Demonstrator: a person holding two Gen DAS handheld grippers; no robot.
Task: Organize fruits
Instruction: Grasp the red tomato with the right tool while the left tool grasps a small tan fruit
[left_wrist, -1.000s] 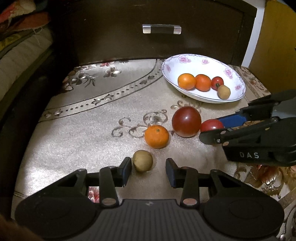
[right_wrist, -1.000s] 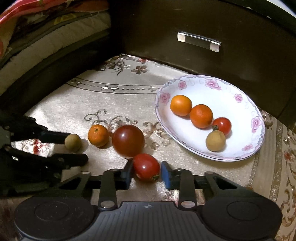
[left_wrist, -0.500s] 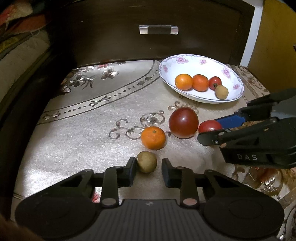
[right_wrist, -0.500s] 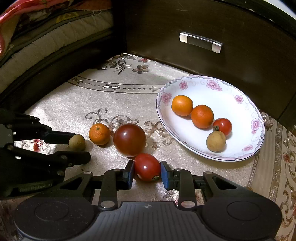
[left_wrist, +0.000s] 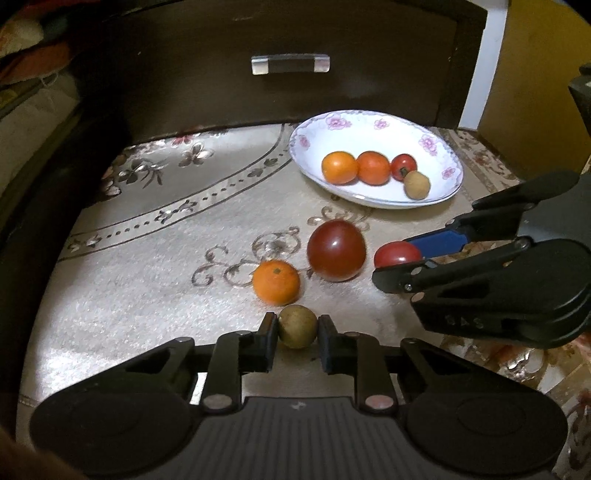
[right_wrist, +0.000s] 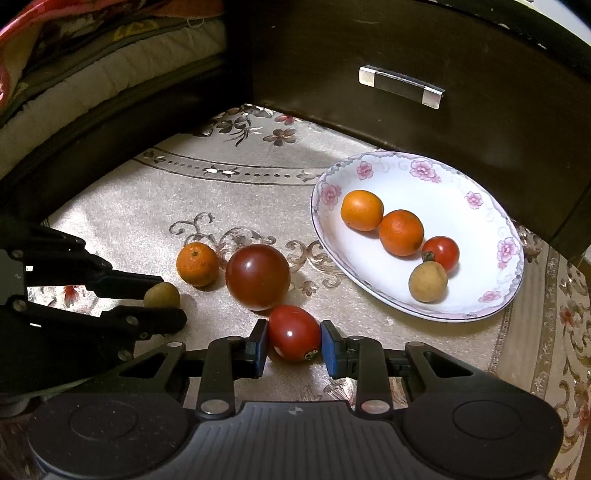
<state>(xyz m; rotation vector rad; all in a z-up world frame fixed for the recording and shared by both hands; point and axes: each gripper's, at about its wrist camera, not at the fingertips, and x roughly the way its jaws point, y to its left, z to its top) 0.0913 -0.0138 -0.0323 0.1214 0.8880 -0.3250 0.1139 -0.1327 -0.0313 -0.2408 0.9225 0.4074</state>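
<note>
A white oval dish (right_wrist: 476, 221) carries pink flowers round its rim; inside lie two orange citrus fruits (right_wrist: 362, 209), a red cherry tomato (right_wrist: 441, 253) and a tan longan (right_wrist: 427, 282). At 9 o'clock from it, the beige cloth (right_wrist: 155, 206) shows bronze scrolls and dark blossoms. On it sit an orange mandarin (left_wrist: 276, 281), a dark maroon tomato (left_wrist: 336, 250), a red tomato (right_wrist: 294, 332) and an olive-brown longan (left_wrist: 297, 326). The drawer front (left_wrist: 295, 33) is dark brown.

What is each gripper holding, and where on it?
Left gripper: small brown fruit, pinched across its sides. Right gripper: red tomato, likewise.
</note>
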